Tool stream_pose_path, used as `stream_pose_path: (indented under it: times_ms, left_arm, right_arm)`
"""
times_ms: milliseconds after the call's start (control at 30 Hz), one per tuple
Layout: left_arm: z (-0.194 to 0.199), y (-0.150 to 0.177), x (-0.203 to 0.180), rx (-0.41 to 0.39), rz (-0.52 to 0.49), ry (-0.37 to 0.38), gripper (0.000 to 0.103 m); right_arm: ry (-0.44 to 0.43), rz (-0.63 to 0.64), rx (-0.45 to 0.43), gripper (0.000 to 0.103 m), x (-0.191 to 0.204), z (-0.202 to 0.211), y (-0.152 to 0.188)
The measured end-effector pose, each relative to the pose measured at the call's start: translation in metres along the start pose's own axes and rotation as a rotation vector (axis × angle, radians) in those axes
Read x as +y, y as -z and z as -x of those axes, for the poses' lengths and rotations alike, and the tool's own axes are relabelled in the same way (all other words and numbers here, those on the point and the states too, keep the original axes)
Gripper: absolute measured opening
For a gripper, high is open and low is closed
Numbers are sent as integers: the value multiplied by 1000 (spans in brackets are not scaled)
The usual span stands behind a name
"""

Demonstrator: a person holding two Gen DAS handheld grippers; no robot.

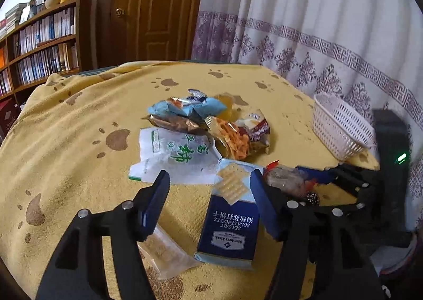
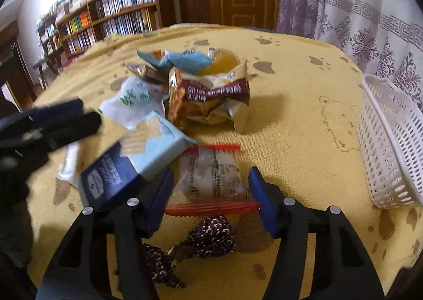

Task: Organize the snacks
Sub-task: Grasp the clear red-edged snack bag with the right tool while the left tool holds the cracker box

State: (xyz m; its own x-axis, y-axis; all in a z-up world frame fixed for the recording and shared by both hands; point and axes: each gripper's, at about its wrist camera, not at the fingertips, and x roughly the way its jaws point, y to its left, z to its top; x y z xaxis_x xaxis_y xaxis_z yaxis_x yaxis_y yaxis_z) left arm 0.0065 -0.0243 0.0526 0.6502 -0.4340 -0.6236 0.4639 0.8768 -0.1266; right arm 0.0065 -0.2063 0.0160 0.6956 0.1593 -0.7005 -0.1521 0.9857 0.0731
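A pile of snack packets (image 1: 201,125) lies on the yellow paw-print cloth (image 1: 79,141). My left gripper (image 1: 211,194) is open around the top of a blue soda cracker box (image 1: 230,226), its right finger beside the box. My right gripper (image 2: 211,189) is open with its fingers on both sides of a clear red-edged packet (image 2: 211,178). That packet also shows in the left wrist view (image 1: 285,181). A white plastic basket (image 2: 391,146) stands at the right and shows in the left wrist view (image 1: 341,128). The cracker box shows in the right wrist view (image 2: 132,162).
A dark patterned candy wrapper (image 2: 208,236) lies under my right gripper. A clear wafer packet (image 1: 164,252) lies under my left gripper. A white green-lettered bag (image 1: 174,151) lies by the pile. A bookshelf (image 1: 39,43), door and curtain stand behind the table.
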Motion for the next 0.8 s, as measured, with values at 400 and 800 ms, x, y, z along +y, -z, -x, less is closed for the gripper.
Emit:
stream_pose_path:
  times_ms: [400,800]
  left_arm:
    - [-30,18,-30,122,-127,15,69]
    - [-30,23,-34,114,-154,-27,50]
  right_arm:
    - [16,-64,-74,60,-25,34,0]
    - [2,-121,19,73,-55,26,30]
